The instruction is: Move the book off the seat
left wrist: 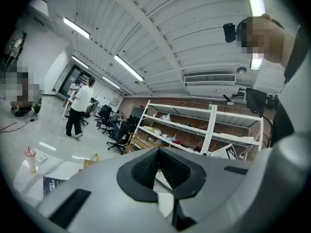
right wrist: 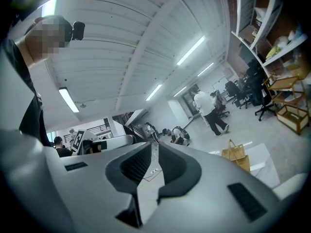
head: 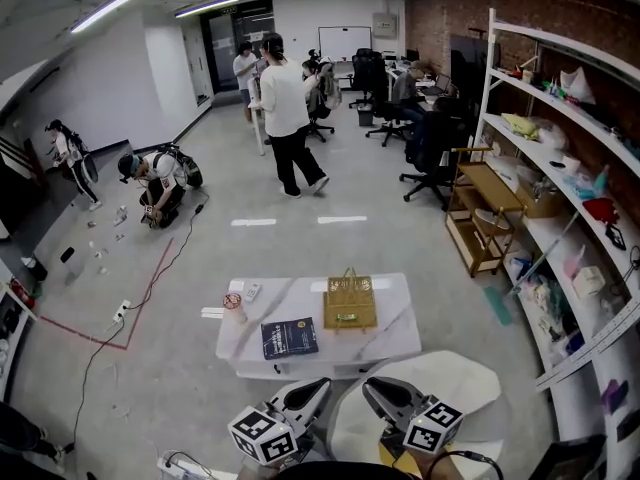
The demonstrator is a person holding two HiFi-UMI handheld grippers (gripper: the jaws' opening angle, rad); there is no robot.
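Book point(head: 289, 337) flat on marble table point(head: 390, 313), office floor point(head: 200, 268) beyond; left gripper point(head: 323, 384) jaws together, right gripper point(head: 370, 386) jaws slightly apart, empty.

The book point(head: 289, 337) was dark blue, with some small pale print on its cover. It was shut and lay flat, cover up, on the white bench point(head: 395, 318) with grey streaks. It sat close to the near edge of the bench, a bit left of the middle. It was turned a little, so its sides did not line up with that edge. In the left gripper view the book point(left wrist: 52, 186) showed low on the left, flat on the bench top. The seat point(head: 470, 378) was white with rounded corners. It stood just in front of the bench, a bit to the right. The book did not touch the seat.
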